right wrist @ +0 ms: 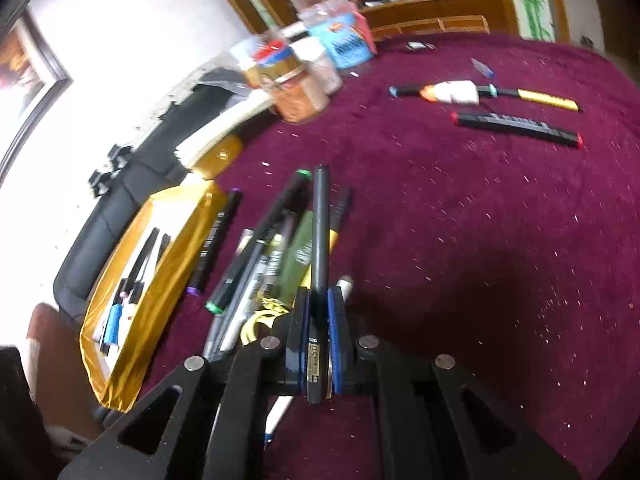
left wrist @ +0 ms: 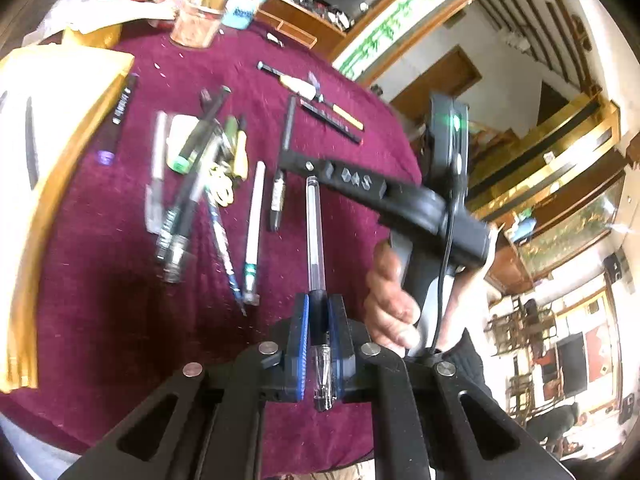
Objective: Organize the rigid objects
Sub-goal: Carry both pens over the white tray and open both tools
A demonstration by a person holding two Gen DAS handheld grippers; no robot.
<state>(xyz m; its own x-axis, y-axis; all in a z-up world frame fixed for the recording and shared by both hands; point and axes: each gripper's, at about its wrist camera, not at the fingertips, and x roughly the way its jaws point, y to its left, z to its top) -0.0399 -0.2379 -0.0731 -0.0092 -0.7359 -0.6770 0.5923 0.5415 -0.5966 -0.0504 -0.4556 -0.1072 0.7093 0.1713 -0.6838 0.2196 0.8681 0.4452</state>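
Left gripper [left wrist: 318, 320] has its fingers clamped on a clear plastic pen [left wrist: 315, 232], right gripper [right wrist: 318, 320] on a matte black pen [right wrist: 320, 240], both up over the fuzzy maroon bench [right wrist: 460, 208] beside the jumbled pen pile [right wrist: 272, 256].

A black pen [right wrist: 320, 264] carries a pale label near its lower end, printed with "0.5" running lengthwise along the barrel; smaller print under it is too fine to read. Raised marks on the side of the black gripper [left wrist: 356, 180] resemble "D A S", though uncertain. Printing on the other pens and jars is blurred beyond reading.
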